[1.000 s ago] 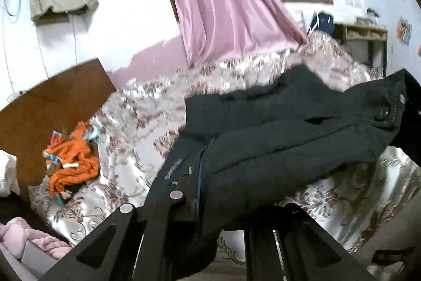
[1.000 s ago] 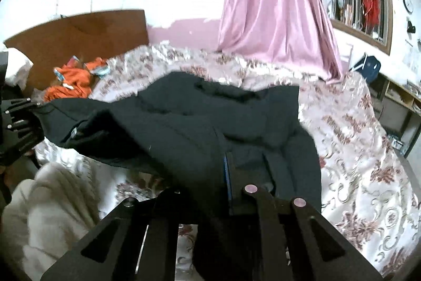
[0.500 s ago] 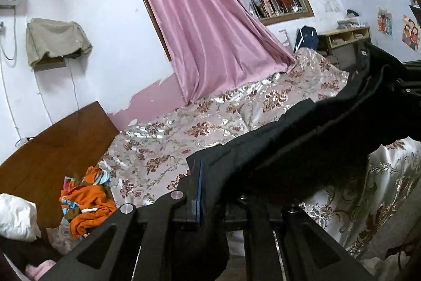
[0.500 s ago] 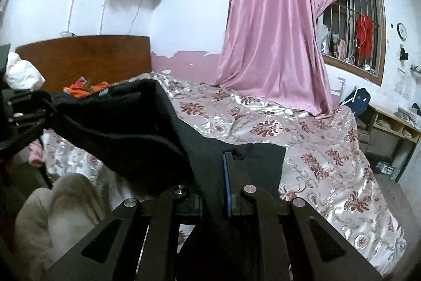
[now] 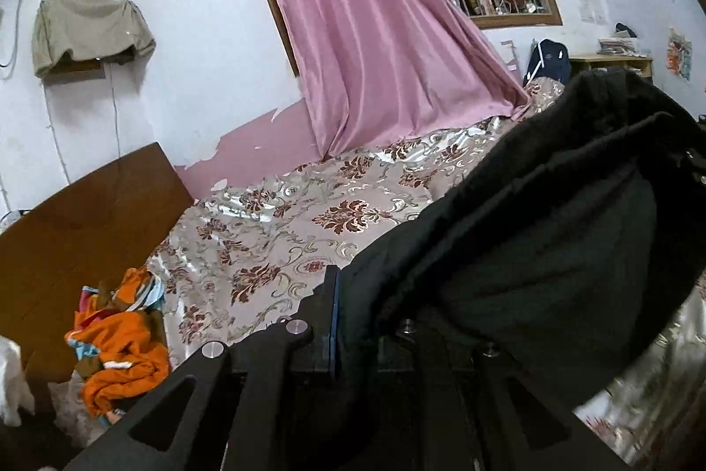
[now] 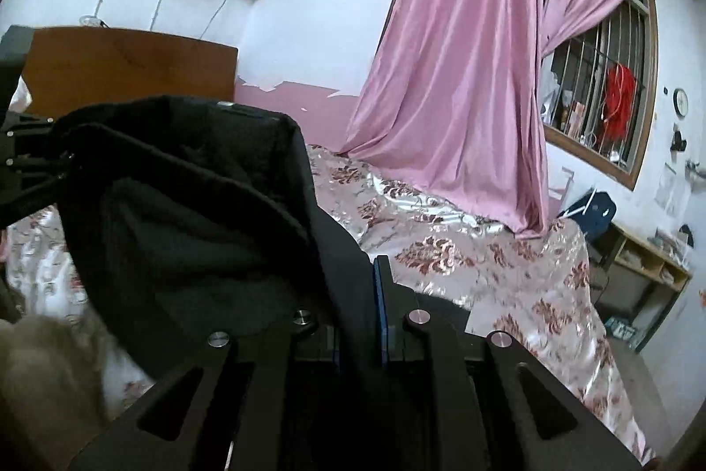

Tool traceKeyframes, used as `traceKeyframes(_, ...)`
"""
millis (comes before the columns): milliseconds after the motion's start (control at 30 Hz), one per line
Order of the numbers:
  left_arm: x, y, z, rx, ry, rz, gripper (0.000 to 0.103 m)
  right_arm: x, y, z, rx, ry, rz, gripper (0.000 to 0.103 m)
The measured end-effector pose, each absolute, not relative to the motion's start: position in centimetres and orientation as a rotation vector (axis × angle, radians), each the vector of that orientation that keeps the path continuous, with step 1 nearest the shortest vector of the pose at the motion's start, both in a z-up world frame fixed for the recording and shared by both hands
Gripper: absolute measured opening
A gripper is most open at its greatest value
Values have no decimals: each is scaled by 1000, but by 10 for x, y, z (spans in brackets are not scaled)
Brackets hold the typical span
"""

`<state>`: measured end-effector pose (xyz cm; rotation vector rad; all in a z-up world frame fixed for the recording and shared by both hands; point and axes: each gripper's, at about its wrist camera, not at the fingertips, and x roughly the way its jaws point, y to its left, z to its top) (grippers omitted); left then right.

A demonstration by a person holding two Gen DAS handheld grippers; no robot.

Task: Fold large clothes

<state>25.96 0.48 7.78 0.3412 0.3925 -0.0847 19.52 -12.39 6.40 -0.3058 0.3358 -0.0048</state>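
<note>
- The left gripper is clamped on an edge of the black garment.
- The right gripper is pinched on another edge of it.
- The garment is held slung between both, raised above the bed.
- An orange cloth is seen by the headboard.

Garment hangs betw. both tongs, above the bed, sagging in the middle. Left tongs pinch its edge at 6 o'clock in left view; right tongs likewise in right view. Headboard at 9 o'clock, clothes pile just before it on the bed. Curtain at 12, behind the bed; window at 3 in right view.
</note>
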Motion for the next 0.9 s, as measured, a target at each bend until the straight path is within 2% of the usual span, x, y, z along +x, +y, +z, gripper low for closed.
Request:
traceKeyframes(233, 346, -11, 29, 470, 445, -138, 9, 275, -125, 30, -287, 396, -36, 11)
traceKeyframes(400, 388, -14, 2, 465, 492, -157, 9, 318, -119, -1, -320, 428, -78, 11)
traceKeyframes(500, 413, -14, -17, 417, 558, -180, 11, 340, -116, -16, -298, 466, -102, 17)
traceKeyframes(600, 427, -10, -30, 328, 620, -216, 12, 349, -115, -28, -277, 477, -127, 41)
traceKeyframes(633, 431, -10, -33, 310, 630, -219, 12, 347, -115, -30, -269, 465, -126, 58)
traceKeyframes(667, 431, -8, -35, 302, 632, -219, 12, 344, -114, -31, -266, 439, -131, 70)
traceKeyframes(733, 432, -7, -37, 293, 635, -222, 12, 338, -112, -31, -276, 392, -153, 74)
traceKeyframes(900, 429, -7, -37, 338, 623, -231, 10, 323, -114, -28, -270, 337, -168, 75)
